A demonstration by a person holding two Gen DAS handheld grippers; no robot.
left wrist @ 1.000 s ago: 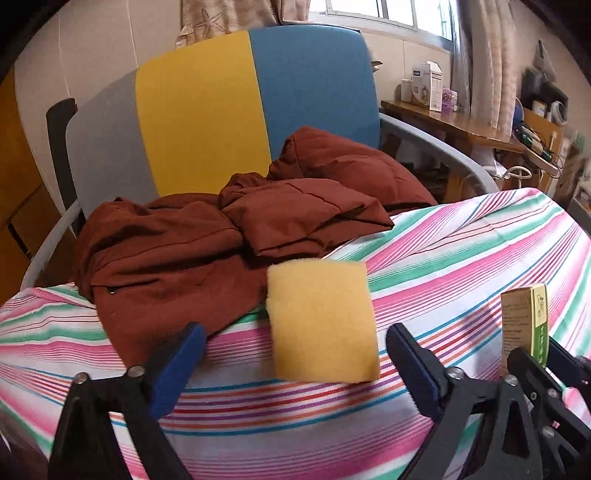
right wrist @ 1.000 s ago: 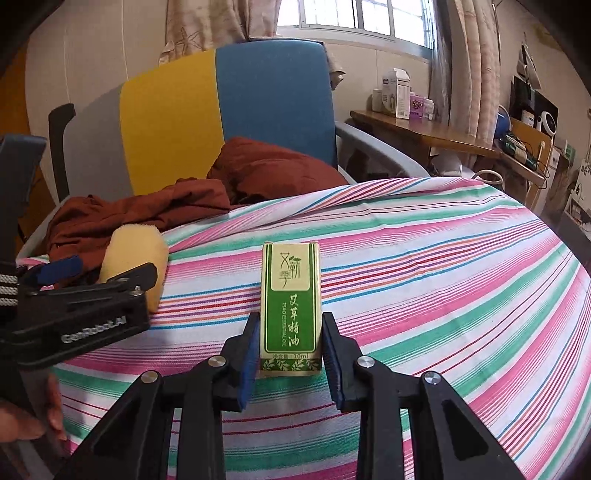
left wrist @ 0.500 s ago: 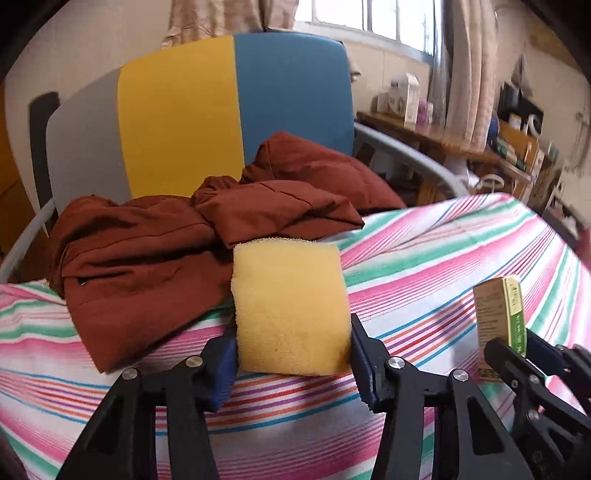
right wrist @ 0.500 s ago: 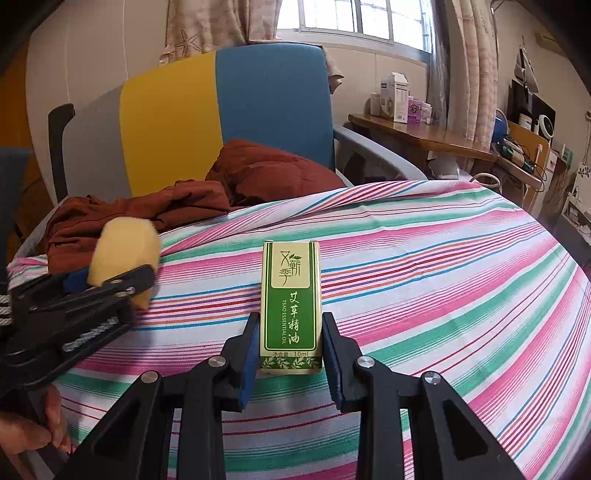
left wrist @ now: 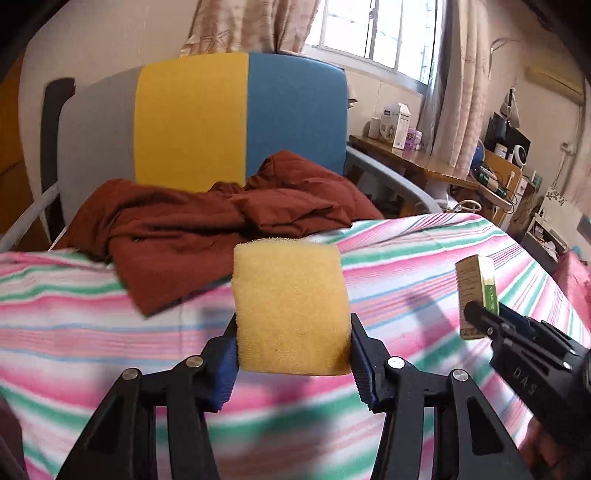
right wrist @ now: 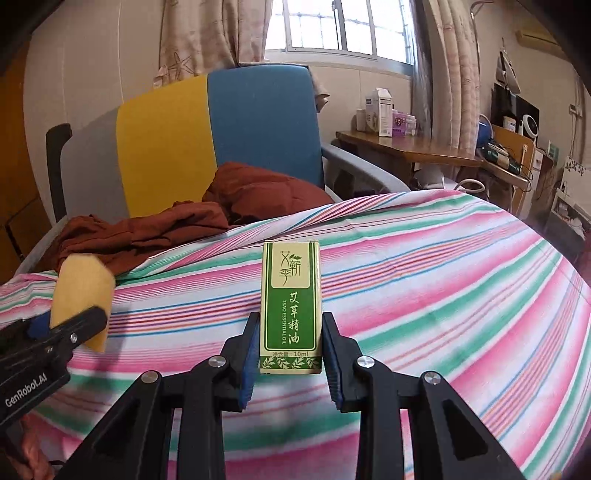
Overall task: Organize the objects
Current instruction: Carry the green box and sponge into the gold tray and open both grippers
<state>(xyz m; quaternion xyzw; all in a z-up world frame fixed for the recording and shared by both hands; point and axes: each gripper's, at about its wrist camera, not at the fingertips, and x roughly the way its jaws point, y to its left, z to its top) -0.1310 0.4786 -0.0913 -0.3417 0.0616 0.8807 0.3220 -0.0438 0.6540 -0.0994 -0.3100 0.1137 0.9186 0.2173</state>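
Left hand-held gripper (left wrist: 291,354) clamps yellow sponge (left wrist: 290,308).

Soft daylight from the window (right wrist: 338,27) behind the chair (left wrist: 207,122), panes blown out white, room evenly lit, faint shadows on the striped cloth (left wrist: 406,258) below the chair, cloth smeared with motion blur, fisheye bending and dark corners.

Tricolour armchair (right wrist: 207,140), window (right wrist: 332,27) (perhaps daylit)

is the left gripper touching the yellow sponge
Touching. The left wrist view shows the left gripper with both blue pads pressed against the sides of the yellow sponge, no gap on either side.
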